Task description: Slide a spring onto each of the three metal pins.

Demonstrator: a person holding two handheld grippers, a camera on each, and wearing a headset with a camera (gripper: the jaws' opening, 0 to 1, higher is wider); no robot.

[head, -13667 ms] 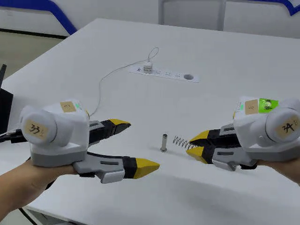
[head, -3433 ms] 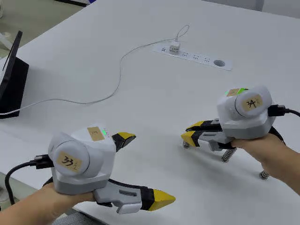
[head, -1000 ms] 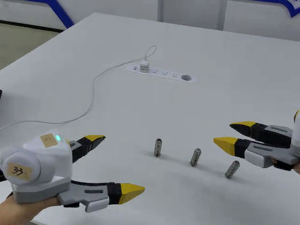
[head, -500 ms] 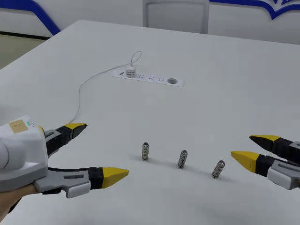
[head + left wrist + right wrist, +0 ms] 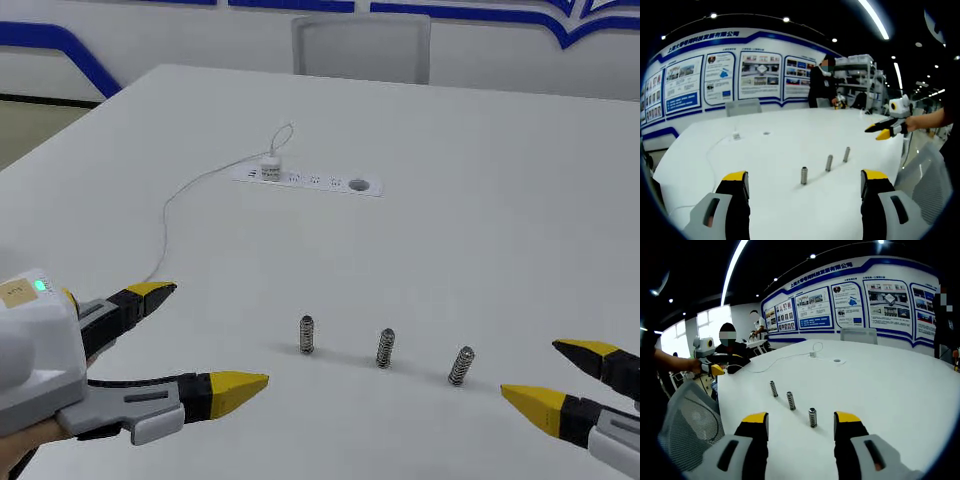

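Three metal pins stand in a row on the white table, each with a spring around it: the left pin [image 5: 307, 334], the middle pin [image 5: 385, 347] and the right pin [image 5: 460, 365]. The same pins appear in the left gripper view [image 5: 804, 175] [image 5: 829, 162] [image 5: 846, 154] and in the right gripper view [image 5: 812, 417] [image 5: 790, 400] [image 5: 773, 388]. My left gripper [image 5: 205, 337] hangs open at the lower left, apart from the pins. At the lower right my right gripper [image 5: 562, 378] is open too, a little right of the right pin. Neither holds anything.
A white power strip [image 5: 306, 181] with a plug and a thin cable [image 5: 180, 201] lies farther back on the table. A grey chair [image 5: 361, 47] stands behind the far edge. People are standing in the room beyond the table [image 5: 822, 82].
Both grippers have drawn back from the pins toward me and spread outward. The head camera has tilted up, so the table's far edge and the chair now show. The pins have not moved.
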